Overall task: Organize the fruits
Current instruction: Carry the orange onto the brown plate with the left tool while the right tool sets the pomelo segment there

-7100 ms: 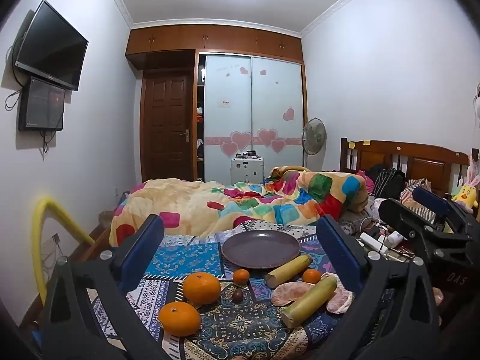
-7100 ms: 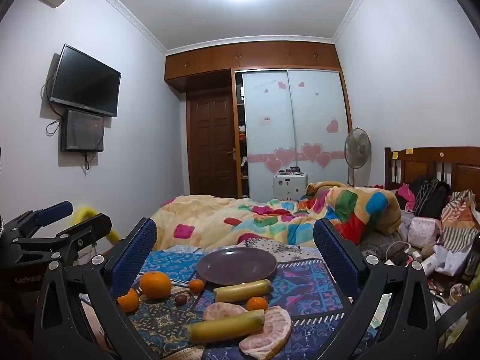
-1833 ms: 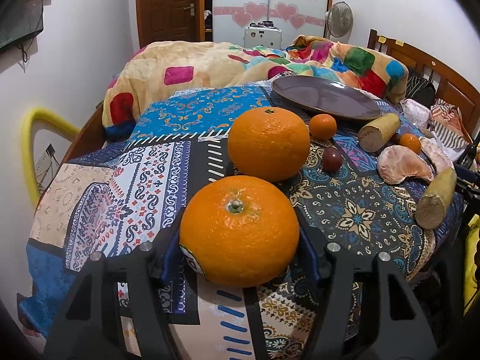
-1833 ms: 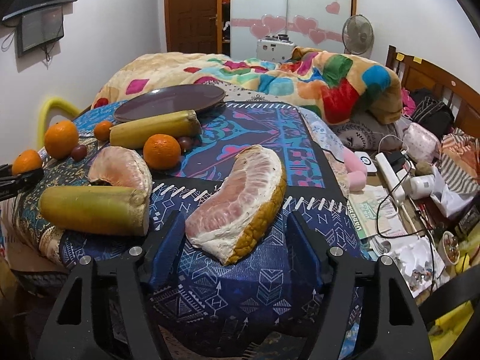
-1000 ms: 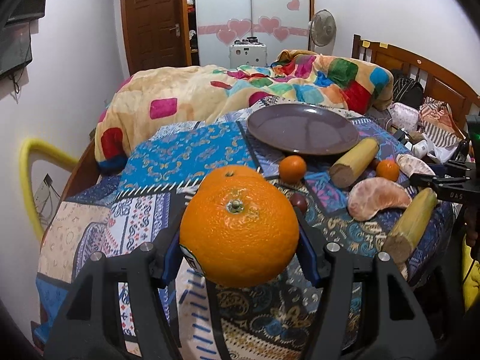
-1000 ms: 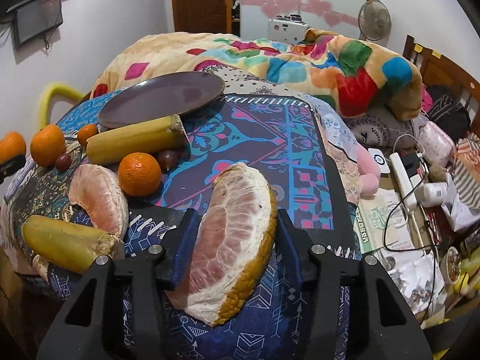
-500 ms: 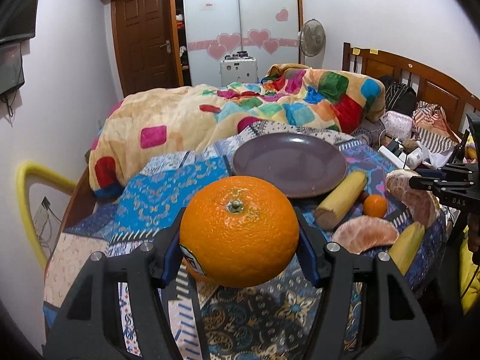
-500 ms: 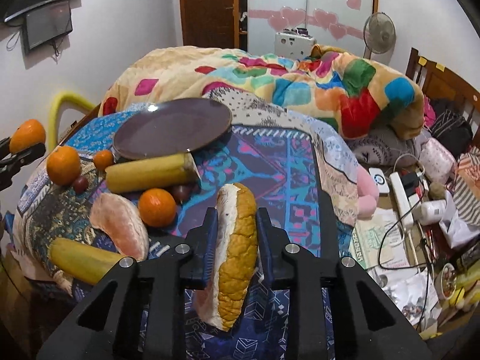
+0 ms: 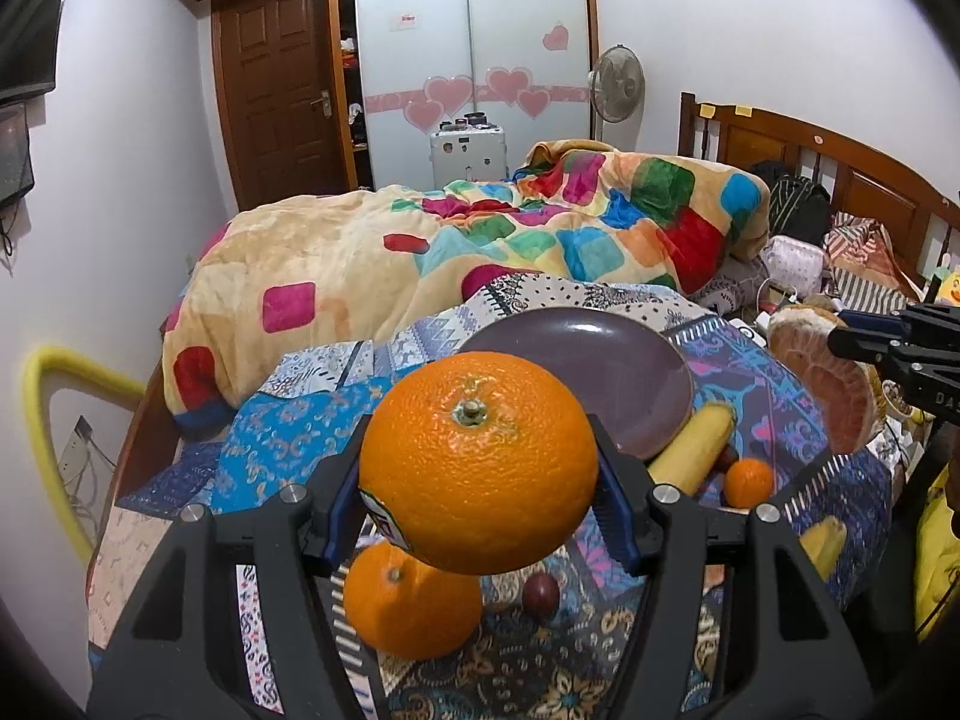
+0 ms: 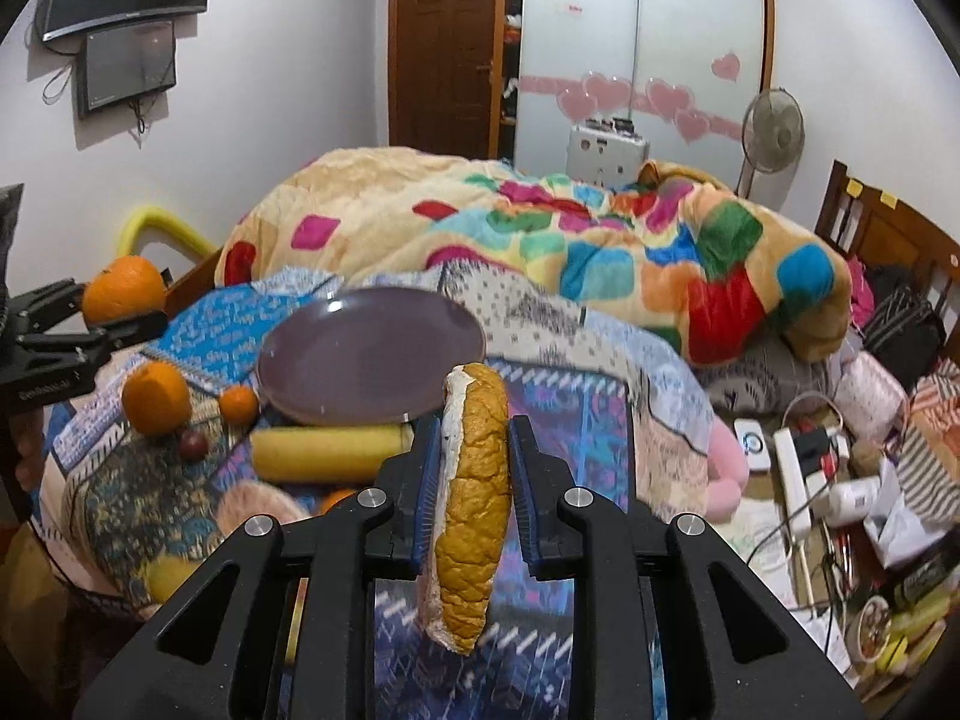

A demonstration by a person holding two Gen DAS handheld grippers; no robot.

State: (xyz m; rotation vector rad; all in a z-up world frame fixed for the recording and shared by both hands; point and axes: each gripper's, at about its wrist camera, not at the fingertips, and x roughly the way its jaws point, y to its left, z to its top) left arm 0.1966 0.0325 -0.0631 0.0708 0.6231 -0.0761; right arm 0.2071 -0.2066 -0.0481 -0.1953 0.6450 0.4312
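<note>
My left gripper (image 9: 478, 489) is shut on a large orange (image 9: 478, 462) and holds it above the table, short of the empty purple plate (image 9: 591, 369). My right gripper (image 10: 471, 468) is shut on a pomelo wedge (image 10: 471, 492), rind side up, held above the table in front of the plate (image 10: 369, 354). The wedge also shows at the right of the left wrist view (image 9: 825, 378). On the cloth lie a second large orange (image 9: 411, 606), a small orange (image 9: 747, 483), a dark round fruit (image 9: 540, 594) and a yellow cane piece (image 10: 330, 453).
A patterned cloth (image 9: 288, 450) covers the table. A colourful quilt (image 9: 480, 246) on the bed lies behind it. Cables, a power strip (image 10: 795, 474) and clutter sit on the floor to the right. A yellow foam tube (image 9: 42, 420) stands at the left.
Both grippers have risen and moved toward the plate with their fruit. The second large orange now shows below the held one.
</note>
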